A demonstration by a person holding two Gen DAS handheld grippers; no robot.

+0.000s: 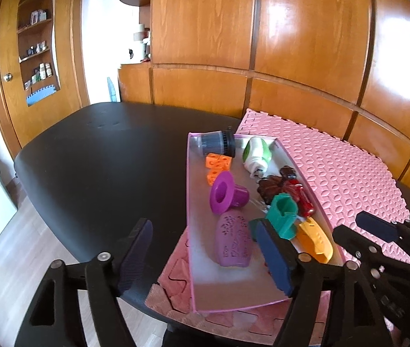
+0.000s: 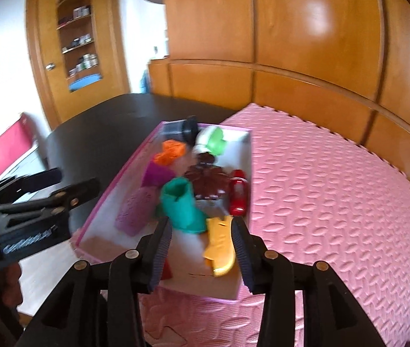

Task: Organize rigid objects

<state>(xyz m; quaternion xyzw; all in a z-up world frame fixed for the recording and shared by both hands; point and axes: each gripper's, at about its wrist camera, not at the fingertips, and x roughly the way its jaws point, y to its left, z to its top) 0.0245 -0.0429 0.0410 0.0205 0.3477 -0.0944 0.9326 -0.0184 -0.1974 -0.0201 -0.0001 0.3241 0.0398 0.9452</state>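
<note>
Left wrist view: rounded black tabletop [image 1: 98,156] before glossy wood-panelled wall [image 1: 306,29], with wooden door with shelved niche [image 1: 37,46] far left and pale plank floor [image 1: 11,248] below. Textured pink foam mat [image 1: 335,167] over the table's right part, reaching its near rim. On it, shallow pink-walled cardboard tray [image 1: 190,202] holding dark lidded jar [image 1: 216,143], orange blocks [image 1: 216,167], white-and-green bottle [image 1: 255,153], purple flanged spool [image 1: 226,192], mauve embossed oval case [image 1: 234,240], teal plastic holder [image 1: 283,214], dark red carved pieces [image 1: 280,188] and yellow flat tool [image 1: 315,240]. Left gripper [image 1: 209,256] spread wide, empty, straddling the tray's left wall. Bare black surface wide open to the left.

Right wrist view, blurred: same tray [image 2: 118,185] at the mat's [image 2: 335,202] left edge, mat open to the right. Right gripper [image 2: 202,248] parted, empty, above the tray's near end, yellow tool [image 2: 219,245] between its fingers [image 2: 161,245], contact unclear. Left gripper's tips hidden at left.
</note>
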